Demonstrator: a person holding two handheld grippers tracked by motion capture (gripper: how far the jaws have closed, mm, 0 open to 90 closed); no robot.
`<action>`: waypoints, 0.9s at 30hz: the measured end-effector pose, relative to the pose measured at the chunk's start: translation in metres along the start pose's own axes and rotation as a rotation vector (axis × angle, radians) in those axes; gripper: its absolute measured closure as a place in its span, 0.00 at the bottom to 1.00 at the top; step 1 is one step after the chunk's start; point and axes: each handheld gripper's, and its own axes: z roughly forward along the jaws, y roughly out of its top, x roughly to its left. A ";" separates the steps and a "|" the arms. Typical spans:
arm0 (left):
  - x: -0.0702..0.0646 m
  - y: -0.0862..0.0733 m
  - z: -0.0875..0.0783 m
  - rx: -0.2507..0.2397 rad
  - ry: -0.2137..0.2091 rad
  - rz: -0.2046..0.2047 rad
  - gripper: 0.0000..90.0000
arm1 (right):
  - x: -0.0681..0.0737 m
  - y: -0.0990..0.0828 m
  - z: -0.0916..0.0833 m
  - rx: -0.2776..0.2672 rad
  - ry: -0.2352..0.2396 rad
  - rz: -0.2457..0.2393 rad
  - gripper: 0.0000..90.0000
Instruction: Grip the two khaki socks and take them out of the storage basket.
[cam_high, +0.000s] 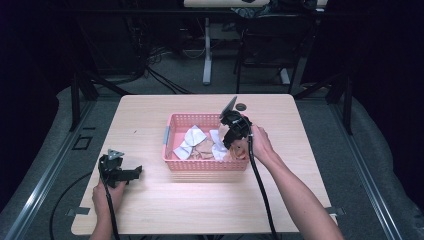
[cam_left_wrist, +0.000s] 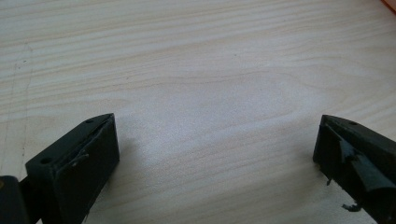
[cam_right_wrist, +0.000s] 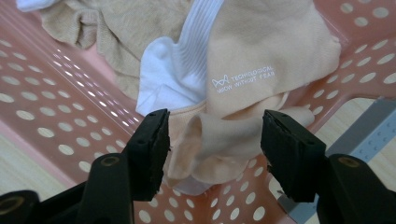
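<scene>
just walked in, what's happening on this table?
A person works at a wooden table with a gripper in each hand. The right gripper is down inside the pink basket, which holds a pile of socks. A fold of a peach sock lies between its fingers, which are not yet pressing on it. A white sock and a tan sock lie beside it. The left gripper rests open on bare table, left of the basket.

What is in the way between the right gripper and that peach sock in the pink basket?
Nothing visible. The right gripper is down inside the pink basket, and a fold of the peach sock already lies between its open jaws. The white sock lies behind, not in the way.
</scene>
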 end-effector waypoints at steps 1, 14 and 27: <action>0.000 0.000 0.000 0.000 0.000 0.000 0.00 | 0.001 0.000 0.002 -0.006 -0.007 -0.003 0.50; 0.000 0.000 0.000 -0.001 0.001 -0.002 0.00 | 0.000 0.001 0.007 0.018 -0.051 0.010 0.91; 0.000 0.000 0.000 -0.001 0.001 -0.002 0.00 | -0.001 -0.006 -0.019 -0.062 -0.027 0.023 0.95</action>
